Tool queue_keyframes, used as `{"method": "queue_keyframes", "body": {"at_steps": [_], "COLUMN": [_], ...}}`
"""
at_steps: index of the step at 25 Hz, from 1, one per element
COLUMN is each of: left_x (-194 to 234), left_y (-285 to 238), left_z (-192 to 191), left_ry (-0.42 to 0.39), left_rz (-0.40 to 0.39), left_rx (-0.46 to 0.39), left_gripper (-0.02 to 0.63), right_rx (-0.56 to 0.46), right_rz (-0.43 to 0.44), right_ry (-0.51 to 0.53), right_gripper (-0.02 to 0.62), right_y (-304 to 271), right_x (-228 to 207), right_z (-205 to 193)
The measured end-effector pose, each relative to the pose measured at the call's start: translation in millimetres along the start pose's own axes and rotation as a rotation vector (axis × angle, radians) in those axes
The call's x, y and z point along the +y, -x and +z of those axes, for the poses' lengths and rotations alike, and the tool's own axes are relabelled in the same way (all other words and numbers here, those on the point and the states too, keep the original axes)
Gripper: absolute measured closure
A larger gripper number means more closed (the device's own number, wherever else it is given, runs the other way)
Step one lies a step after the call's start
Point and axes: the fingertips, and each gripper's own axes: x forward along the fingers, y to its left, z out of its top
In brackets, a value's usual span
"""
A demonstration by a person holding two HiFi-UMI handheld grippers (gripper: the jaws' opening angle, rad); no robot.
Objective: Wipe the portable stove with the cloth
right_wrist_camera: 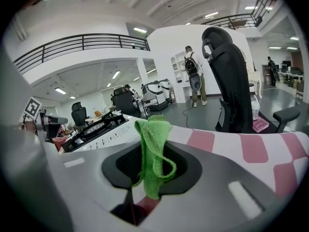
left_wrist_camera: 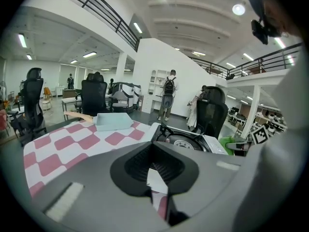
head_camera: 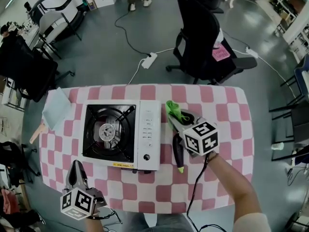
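— Portable stove [head_camera: 120,134]?
— Sits flat in the middle of the surface [head_camera: 231,124], on the pink and white squares. Black burner side to the left, white side with the knob to the right.

— And the cloth [right_wrist_camera: 153,146]?
— Green and soft-looking. Pinched in the right hand-held gripper [head_camera: 172,116], with the jaws squeezed tight on it. Sticks up past the tips and flops over in a loop.

— Where, next to the stove?
— Just beside the far right corner, by the white side. Touching the stove or not? Cannot tell.

— Left hand-held gripper [head_camera: 76,166]?
— Down at the near left, close to the stove's near left corner. Well apart from the cloth. Jaws pressed together, with only a thin slit between. Nothing held there. Points toward the stove.

— Anything more on the surface?
— A pale blue tray [head_camera: 56,108] at the far left corner. Near the stove, but not touching it.

— And past the surface?
— Grey floor [head_camera: 111,57] all round. A black chair [head_camera: 203,42] just behind the far edge. A white power strip [head_camera: 148,60] with its cord, a bit further back on the floor. A person [left_wrist_camera: 167,88] with a backpack, standing far off by a white wall.
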Motion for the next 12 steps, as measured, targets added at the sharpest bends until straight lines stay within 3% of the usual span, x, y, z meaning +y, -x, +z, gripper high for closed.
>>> {"method": "queue_keyframes", "body": {"at_steps": [12], "left_x": [4.5], "left_y": [-9.4], "left_z": [7.1], "left_ry": [0.007], "left_rz": [0.01], "left_rx": [-0.003], "left_gripper": [0.606], "right_rx": [0.083], "right_rz": [0.05], "right_ry": [-0.059], "right_gripper": [0.509], "right_y": [-23.0], "right_x": [-6.1], "right_z": [-7.9]}}
